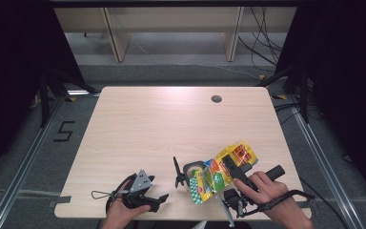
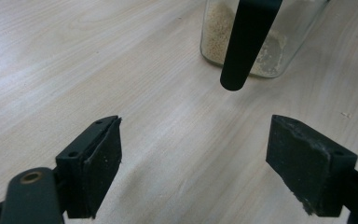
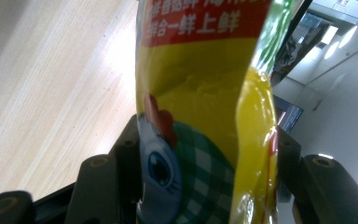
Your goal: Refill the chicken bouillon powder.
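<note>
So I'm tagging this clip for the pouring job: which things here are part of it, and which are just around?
In the job:
yellow seasoning bag, clamped in the right claw
glass jar holding pale granules
left claw, open, empty

Just around:
wooden table with its grommet hole
floor cables

A pale wooden table with a round hole; shelving behind.

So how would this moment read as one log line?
right gripper: shut on yellow bag, tipped over glass jar | left gripper: open, resting on table
</note>
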### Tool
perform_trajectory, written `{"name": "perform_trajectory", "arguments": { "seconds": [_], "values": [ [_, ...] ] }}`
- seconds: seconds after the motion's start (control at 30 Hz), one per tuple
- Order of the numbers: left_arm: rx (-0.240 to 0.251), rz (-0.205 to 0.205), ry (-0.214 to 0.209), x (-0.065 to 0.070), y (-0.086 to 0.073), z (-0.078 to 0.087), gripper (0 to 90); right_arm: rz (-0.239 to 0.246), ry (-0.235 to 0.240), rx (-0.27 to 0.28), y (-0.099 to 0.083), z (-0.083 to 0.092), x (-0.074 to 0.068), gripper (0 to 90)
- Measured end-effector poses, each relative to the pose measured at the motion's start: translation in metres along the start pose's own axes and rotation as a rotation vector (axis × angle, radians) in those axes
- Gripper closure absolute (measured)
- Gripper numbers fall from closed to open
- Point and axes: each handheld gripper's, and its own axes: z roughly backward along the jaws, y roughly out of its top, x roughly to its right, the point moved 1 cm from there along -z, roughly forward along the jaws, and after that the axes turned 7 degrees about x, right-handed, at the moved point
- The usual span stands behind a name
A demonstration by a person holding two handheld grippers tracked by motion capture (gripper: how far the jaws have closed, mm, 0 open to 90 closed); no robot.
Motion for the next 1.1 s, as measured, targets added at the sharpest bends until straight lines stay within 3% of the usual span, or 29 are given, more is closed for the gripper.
{"name": "perform_trajectory", "arguments": {
  "seconds": [0.07, 0.13, 0.2, 0.23, 0.4, 0.47, 0.97, 1.1],
  "values": [
    [0.004, 0.015, -0.002, 0.0002, -0.0001, -0.0003, 17.6, 0.004, 0.005, -0.001, 0.0000, -0.0001, 0.0000, 46.1],
    [0.008, 0.025, 0.003, 0.0011, -0.0005, -0.0005, 17.6, 0.068, 0.006, 0.028, -0.0005, -0.0029, 0.0036, 46.1],
    [0.001, -0.009, 0.004, -0.0011, -0.0001, 0.0002, 17.6, 0.066, 0.008, 0.000, -0.0016, -0.0006, 0.0034, 46.1],
    [0.007, 0.004, 0.001, -0.0007, -0.0002, -0.0005, 17.6, 0.030, 0.004, 0.008, -0.0011, -0.0008, 0.0013, 46.1],
    [0.000, -0.010, -0.006, -0.0007, 0.0004, 0.0003, 17.6, 0.032, 0.001, 0.005, -0.0020, 0.0000, 0.0019, 46.1],
    [-0.004, -0.008, -0.001, -0.0007, 0.0002, 0.0002, 17.6, 0.004, 0.003, -0.003, -0.0017, 0.0010, 0.0012, 46.1],
    [0.000, -0.009, -0.004, -0.0009, 0.0002, -0.0001, 17.5, 0.016, 0.004, 0.007, -0.0006, 0.0000, 0.0008, 46.2],
    [-0.003, -0.008, -0.004, -0.0008, 0.0003, -0.0001, 17.6, 0.000, 0.000, -0.002, -0.0013, 0.0013, 0.0008, 46.3]
  ]
}}
